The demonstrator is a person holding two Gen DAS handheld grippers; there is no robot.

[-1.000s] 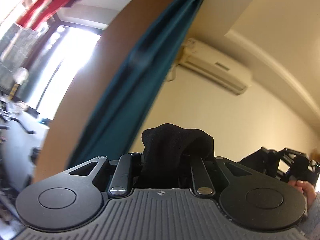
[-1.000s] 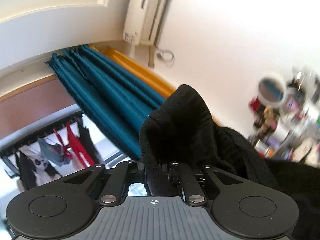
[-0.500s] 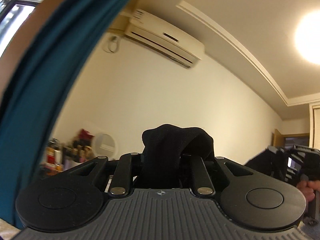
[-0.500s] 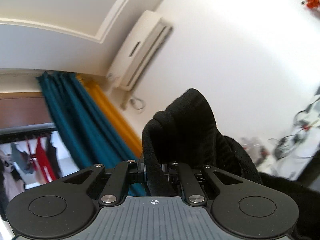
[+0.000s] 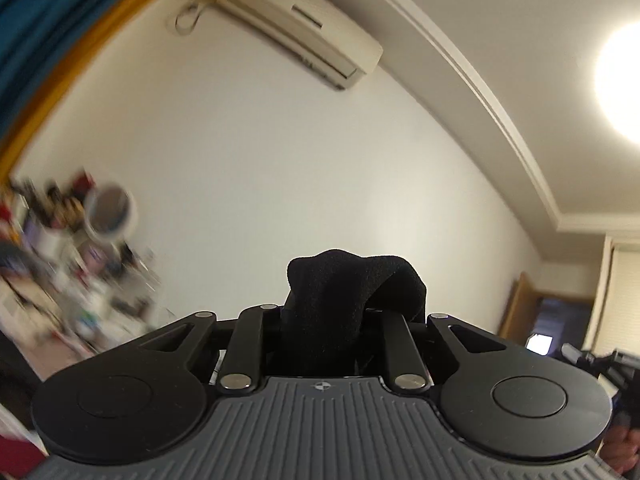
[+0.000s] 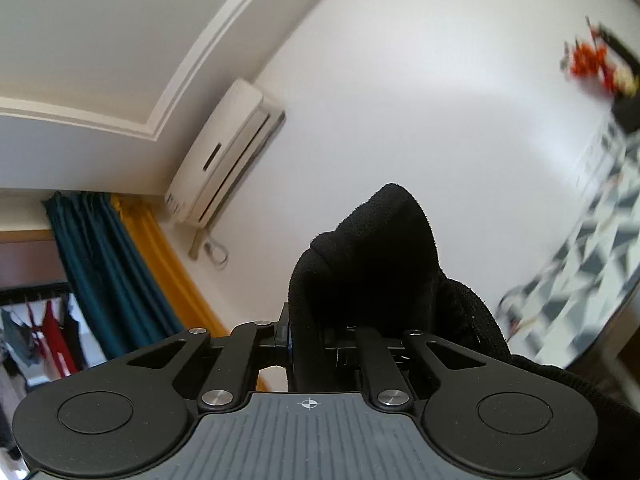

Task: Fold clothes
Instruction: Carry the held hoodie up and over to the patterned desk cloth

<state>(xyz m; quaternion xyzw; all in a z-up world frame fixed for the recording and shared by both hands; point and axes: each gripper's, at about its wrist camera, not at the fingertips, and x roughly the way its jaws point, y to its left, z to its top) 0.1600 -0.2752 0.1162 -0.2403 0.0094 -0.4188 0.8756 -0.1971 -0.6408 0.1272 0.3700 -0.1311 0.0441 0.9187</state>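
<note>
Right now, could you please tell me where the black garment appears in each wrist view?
Left wrist view: the black garment bunches at bottom centre, clamped in the left gripper.
Right wrist view: it rises just right of centre, clamped in the right gripper, trailing off lower right.
Shared landmark: the wall air conditioner.

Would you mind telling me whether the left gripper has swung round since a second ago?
Yes. The left gripper, shut on the black garment, has swung away from the teal curtain; the air conditioner has slid from right of centre to upper left.
</note>
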